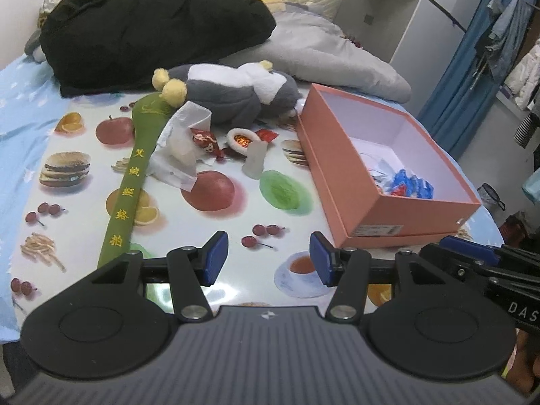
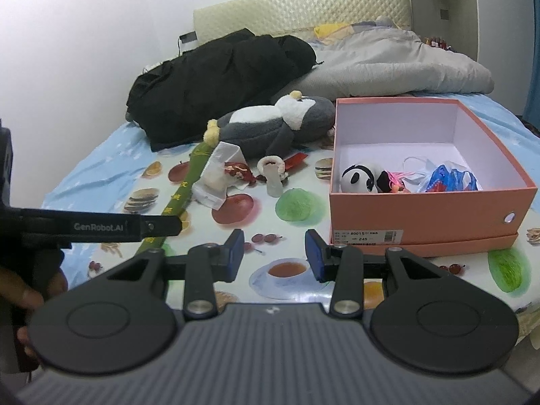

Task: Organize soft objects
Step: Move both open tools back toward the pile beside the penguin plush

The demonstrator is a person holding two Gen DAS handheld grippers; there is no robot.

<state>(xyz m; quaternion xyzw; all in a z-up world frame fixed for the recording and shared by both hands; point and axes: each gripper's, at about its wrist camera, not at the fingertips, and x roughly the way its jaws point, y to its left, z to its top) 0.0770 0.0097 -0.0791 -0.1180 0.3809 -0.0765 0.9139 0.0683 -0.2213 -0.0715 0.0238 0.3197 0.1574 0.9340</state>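
A grey-and-white plush penguin (image 1: 236, 96) (image 2: 276, 125) lies on its side at the far end of the fruit-print table cover (image 1: 236, 222). In front of it lie a long green fabric stick (image 1: 131, 182) (image 2: 189, 182), a crumpled white tissue (image 1: 175, 155) (image 2: 216, 179), red wrappers (image 1: 206, 141) and a small clear piece (image 1: 254, 160). An open orange shoebox (image 1: 364, 209) (image 2: 422, 212) stands at the right, holding a panda plush (image 2: 357, 177) and blue-white bags (image 2: 452, 177). My left gripper (image 1: 266, 260) and right gripper (image 2: 273, 253) both hover open over the near table, nothing between their fingers.
A black jacket (image 1: 152, 30) (image 2: 216, 81) and a grey quilt (image 1: 330, 50) (image 2: 398, 67) are heaped on the bed behind the table. The left gripper's arm (image 2: 91, 227) crosses the right wrist view at the left, held by a hand. Blue curtains and hanging clothes stand at the far right.
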